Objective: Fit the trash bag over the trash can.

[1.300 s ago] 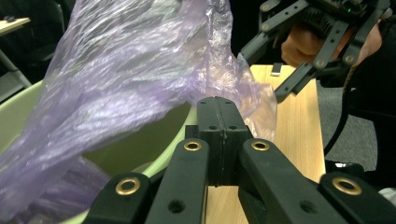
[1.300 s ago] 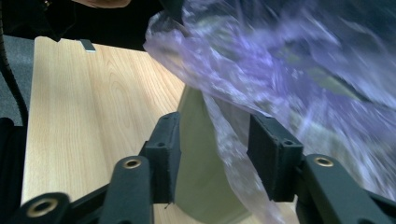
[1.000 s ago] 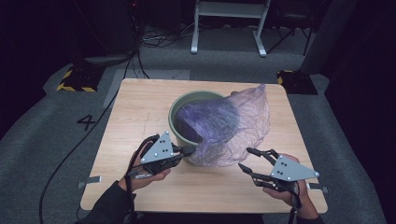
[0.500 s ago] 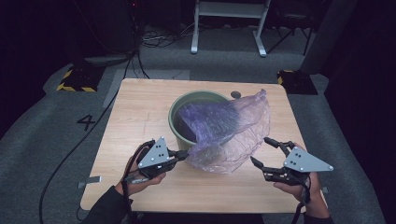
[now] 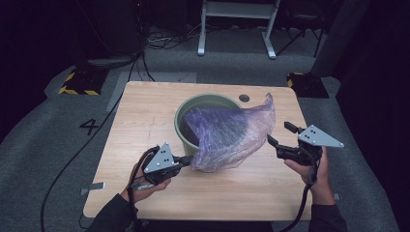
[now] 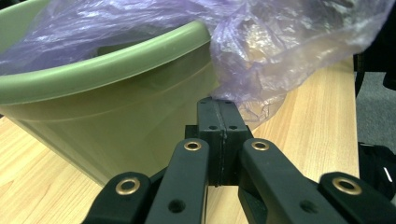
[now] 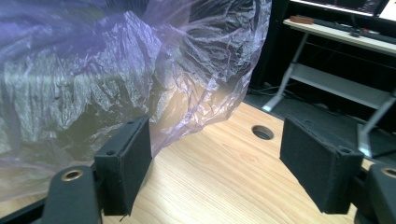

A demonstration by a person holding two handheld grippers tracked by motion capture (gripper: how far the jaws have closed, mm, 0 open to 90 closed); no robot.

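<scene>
Since a second ago: your right gripper point(image 5: 283, 136) has swung out toward the table's right edge, its jaws opening wide with nothing between them; the bag point(image 5: 232, 137) has slumped off that side.

- Table point(image 5: 145, 111): broad bare wood at the left and along the near edge; less room on the right, where your right hand sits close to the edge.
- Bucket point(image 5: 186, 108): green, upright, mid-table toward the far edge. Risk: a hard sideways pull on the liner could tip or drag it.
- Bag: purple, half inside the bucket, draped over its near-right rim onto the table. Risk: thin film may tear or slide out.
- Left gripper point(image 6: 218, 116): jaws clamped on the bag's lower edge beside the bucket wall. Risk: pinch looks shallow and may slip.
</scene>
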